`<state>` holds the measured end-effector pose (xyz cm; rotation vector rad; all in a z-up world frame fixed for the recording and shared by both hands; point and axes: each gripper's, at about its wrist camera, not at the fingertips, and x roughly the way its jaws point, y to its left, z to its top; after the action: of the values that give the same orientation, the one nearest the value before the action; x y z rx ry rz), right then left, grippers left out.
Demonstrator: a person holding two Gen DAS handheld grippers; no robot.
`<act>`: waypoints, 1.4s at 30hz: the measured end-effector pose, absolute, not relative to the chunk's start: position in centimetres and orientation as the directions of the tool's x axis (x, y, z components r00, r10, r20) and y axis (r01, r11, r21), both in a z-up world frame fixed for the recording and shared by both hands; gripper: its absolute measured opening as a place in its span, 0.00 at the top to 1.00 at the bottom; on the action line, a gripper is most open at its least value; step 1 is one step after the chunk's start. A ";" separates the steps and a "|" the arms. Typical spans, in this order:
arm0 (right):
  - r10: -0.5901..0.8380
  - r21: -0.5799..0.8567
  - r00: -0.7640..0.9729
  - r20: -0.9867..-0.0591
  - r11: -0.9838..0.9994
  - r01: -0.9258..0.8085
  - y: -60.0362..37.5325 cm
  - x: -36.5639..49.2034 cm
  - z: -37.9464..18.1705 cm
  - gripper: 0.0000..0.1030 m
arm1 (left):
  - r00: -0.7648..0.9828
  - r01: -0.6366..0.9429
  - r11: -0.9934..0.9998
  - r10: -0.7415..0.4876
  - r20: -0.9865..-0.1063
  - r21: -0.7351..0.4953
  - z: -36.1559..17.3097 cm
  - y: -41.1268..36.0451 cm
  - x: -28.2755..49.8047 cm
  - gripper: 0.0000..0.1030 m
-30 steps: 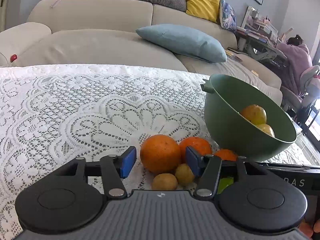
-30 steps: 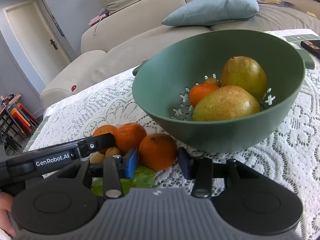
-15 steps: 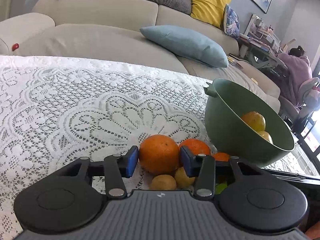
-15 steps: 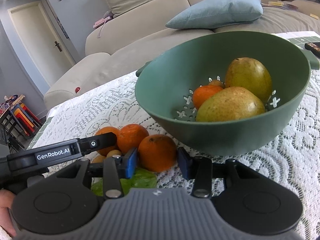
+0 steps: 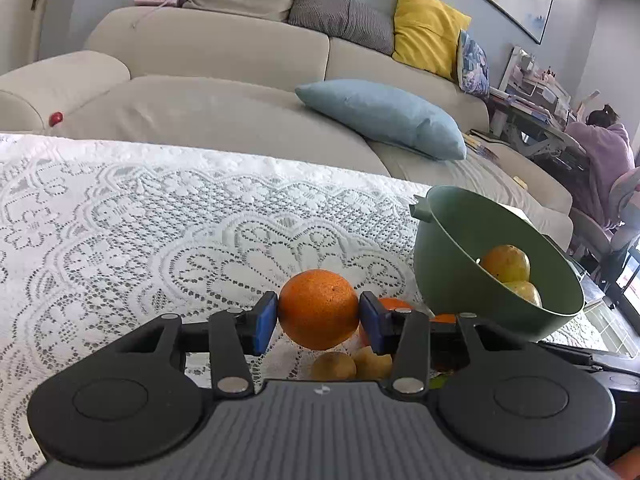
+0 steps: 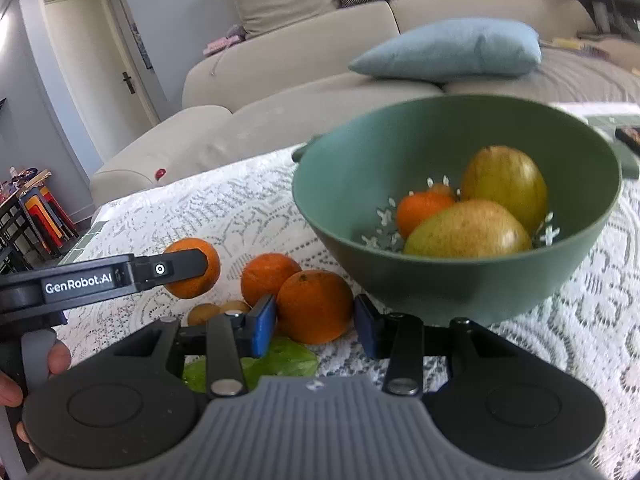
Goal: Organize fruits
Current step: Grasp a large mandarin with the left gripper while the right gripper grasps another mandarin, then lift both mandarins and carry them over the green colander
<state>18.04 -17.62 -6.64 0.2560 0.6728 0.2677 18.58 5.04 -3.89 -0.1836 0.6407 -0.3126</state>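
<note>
My left gripper (image 5: 318,322) is shut on a large orange (image 5: 319,309) and holds it just above the lace cloth; it also shows in the right wrist view (image 6: 194,267). My right gripper (image 6: 315,325) has its pads on both sides of another orange (image 6: 314,306) that sits on the cloth. A third orange (image 6: 269,278) lies behind it. Two small brown-yellow fruits (image 5: 352,365) and a green fruit (image 6: 280,360) lie by the pile. The green colander bowl (image 6: 460,280) holds two pears (image 6: 504,184) and a small orange (image 6: 422,210).
The table carries a white lace cloth (image 5: 120,240). A beige sofa (image 5: 220,80) with a blue pillow (image 5: 380,120) stands behind it. A dark remote (image 6: 628,136) lies at the far right. A person (image 5: 600,152) sits at a desk.
My left gripper closed on the large orange and lifted it off the cloth. My right gripper narrowed around its orange and shifted slightly; the bowl looks closer.
</note>
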 end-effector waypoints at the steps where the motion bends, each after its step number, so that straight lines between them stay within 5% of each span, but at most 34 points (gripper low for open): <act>1: 0.325 0.308 0.753 -0.572 0.936 -0.169 -17.5 17.9 -6.5 0.61 | 0.760 0.230 0.937 -0.341 -0.554 -0.262 -3.8 5.0 18.5 0.51; 22: 0.401 0.161 0.773 -0.493 0.914 -0.372 -15.7 15.3 -3.5 0.61 | 0.804 0.199 0.958 -0.280 -0.524 -0.207 -1.5 3.3 14.7 0.51; 42: 0.356 0.101 0.811 -0.465 0.931 -0.350 -18.4 15.0 -0.1 0.61 | 0.811 0.205 0.949 -0.303 -0.501 -0.241 1.3 1.0 13.9 0.51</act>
<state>14.95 -18.36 -0.14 0.0105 0.4994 0.3771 13.89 0.97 1.29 -0.1796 0.5631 -0.2726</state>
